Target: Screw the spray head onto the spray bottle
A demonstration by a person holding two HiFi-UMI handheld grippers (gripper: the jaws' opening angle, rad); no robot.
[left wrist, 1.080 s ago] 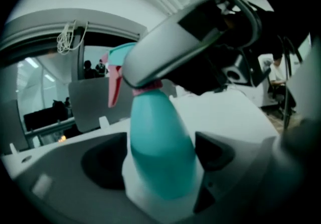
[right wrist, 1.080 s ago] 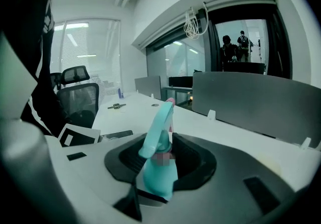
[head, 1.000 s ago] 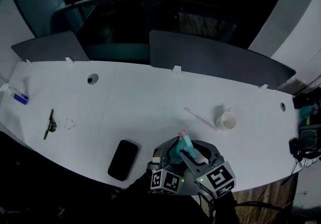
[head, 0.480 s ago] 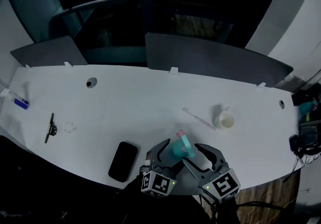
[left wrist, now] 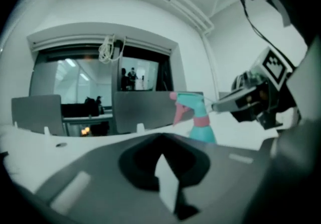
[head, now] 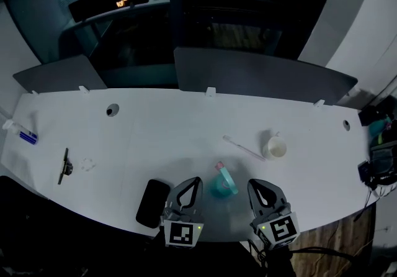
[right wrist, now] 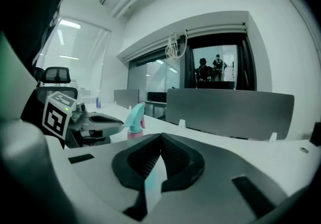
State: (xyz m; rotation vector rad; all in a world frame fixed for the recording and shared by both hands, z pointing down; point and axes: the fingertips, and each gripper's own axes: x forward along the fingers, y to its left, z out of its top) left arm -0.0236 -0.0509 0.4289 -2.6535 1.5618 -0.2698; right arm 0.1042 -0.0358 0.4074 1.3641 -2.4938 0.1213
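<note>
Spray bottle [head: 222, 184] on desk [head: 155, 136] betw. L tongs [head: 196, 182] & R tongs [head: 254, 184], both just closed, empty.

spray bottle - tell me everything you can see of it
The spray bottle looks like teal plastic, with a pink collar and a pink nozzle tip and trigger; the spray head is on it. It stands upright on the white table near the front edge, between the left gripper and right gripper. Neither touches it; both are shut and empty.
</note>
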